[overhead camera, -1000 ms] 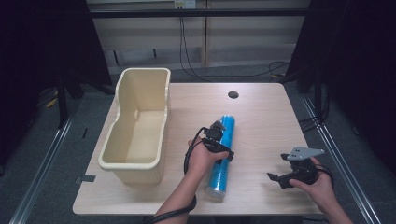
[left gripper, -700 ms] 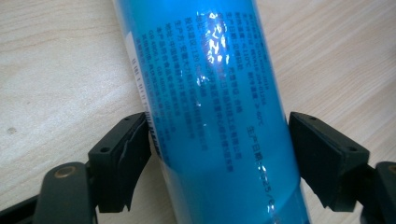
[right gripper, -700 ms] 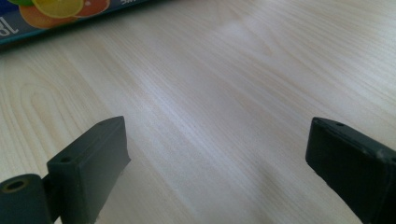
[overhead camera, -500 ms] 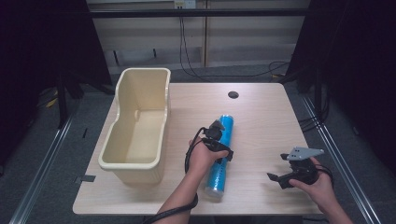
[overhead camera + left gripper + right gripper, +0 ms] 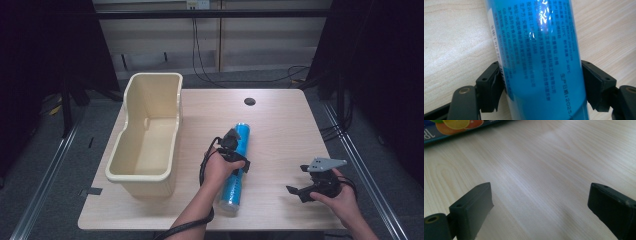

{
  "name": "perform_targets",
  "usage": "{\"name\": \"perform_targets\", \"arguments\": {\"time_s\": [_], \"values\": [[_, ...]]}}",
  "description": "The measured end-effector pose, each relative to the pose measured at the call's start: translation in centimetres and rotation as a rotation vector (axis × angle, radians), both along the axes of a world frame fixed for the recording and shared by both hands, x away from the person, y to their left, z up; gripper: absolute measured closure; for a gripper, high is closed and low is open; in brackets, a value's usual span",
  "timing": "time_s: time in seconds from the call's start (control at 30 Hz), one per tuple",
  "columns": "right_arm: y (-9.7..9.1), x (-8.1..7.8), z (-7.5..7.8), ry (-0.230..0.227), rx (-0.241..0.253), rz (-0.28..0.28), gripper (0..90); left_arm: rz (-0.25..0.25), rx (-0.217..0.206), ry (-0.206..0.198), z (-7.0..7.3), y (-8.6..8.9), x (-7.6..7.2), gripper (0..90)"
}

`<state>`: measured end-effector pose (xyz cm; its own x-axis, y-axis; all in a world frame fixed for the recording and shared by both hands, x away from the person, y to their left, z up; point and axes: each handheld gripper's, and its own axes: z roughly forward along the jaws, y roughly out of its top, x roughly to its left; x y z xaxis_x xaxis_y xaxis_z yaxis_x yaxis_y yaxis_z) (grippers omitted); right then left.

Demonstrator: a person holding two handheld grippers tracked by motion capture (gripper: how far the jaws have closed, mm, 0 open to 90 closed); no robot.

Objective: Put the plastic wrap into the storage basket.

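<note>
Near edge of the table [image 5: 280, 125]: the right gripper [image 5: 306, 189], jaws spread wide over bare wood, holds nothing and rests apart from the work. Middle: the left gripper [image 5: 235, 152] straddles the blue tube [image 5: 235, 170], which lies flat on the table, running away from the person; in the left gripper view both jaws meet its sides [image 5: 541, 62] (pinching it across its width, as far as can be judged). Far left: the cream bin [image 5: 145, 145], open and empty. If the tube is bound for the bin, a grip near mid-length should keep it level; the glossy wrapper may slip, so squeeze firmly before lifting.
</note>
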<state>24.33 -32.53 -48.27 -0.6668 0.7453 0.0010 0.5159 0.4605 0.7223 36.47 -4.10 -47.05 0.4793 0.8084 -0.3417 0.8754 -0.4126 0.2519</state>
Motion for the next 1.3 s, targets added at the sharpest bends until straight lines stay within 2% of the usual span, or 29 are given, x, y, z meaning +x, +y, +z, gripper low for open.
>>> {"name": "perform_targets", "arguments": {"time_s": [0.17, 0.27, 0.57, 0.6, 0.7, 0.83, 0.9, 0.97, 1.03, 1.07, 1.17, 1.2, 1.3], "values": [[-0.03, -0.02, 0.01, -0.002, 0.004, -0.003, 5.6, 0.017, 0.001, 0.016, -0.01, -0.05, 0.07, 27.2], [-0.04, -0.01, 0.00, -0.004, 0.003, -0.003, 5.6, 0.043, -0.001, 0.030, -0.07, -0.05, 0.03, 28.0], [-0.02, -0.01, 0.02, -0.011, 0.006, 0.000, 5.6, 0.046, 0.022, 0.029, 0.01, -0.31, -0.10, 28.0], [0.00, 0.00, 0.02, -0.012, 0.003, 0.002, 5.7, 0.057, 0.017, 0.024, -0.06, -0.38, -0.03, 28.6], [0.02, 0.00, 0.02, -0.012, 0.004, 0.001, 5.6, 0.065, 0.011, 0.057, 0.01, -0.29, 0.15, 28.9], [0.03, 0.00, 0.00, -0.009, 0.003, -0.001, 5.6, 0.068, -0.003, 0.063, -0.03, -0.13, 0.34, 29.5], [0.03, 0.02, -0.01, -0.011, 0.004, -0.001, 5.7, 0.110, -0.019, 0.096, -0.01, 0.14, 0.35, 30.4], [0.03, 0.06, -0.04, -0.010, 0.007, -0.003, 5.6, 0.132, -0.041, 0.116, -0.04, 0.47, 0.38, 31.2], [0.03, 0.06, -0.08, -0.007, 0.008, -0.004, 5.6, 0.128, -0.047, 0.116, -0.09, 0.53, 0.40, 31.5], [0.03, 0.08, -0.11, -0.009, 0.009, 0.000, 5.6, 0.116, -0.033, 0.131, 0.00, 0.60, 0.43, 31.5], [0.08, 0.06, -0.06, -0.011, 0.007, 0.000, 5.6, 0.109, -0.006, 0.144, 0.20, 0.57, 0.41, 32.0], [0.08, 0.06, -0.06, -0.011, 0.007, 0.000, 5.6, 0.104, 0.019, 0.148, 0.35, 0.57, 0.38, 32.0], [0.02, 0.02, -0.01, -0.016, 0.006, 0.002, 5.6, 0.092, 0.045, 0.146, 0.78, 0.57, 0.38, 32.2]]}}
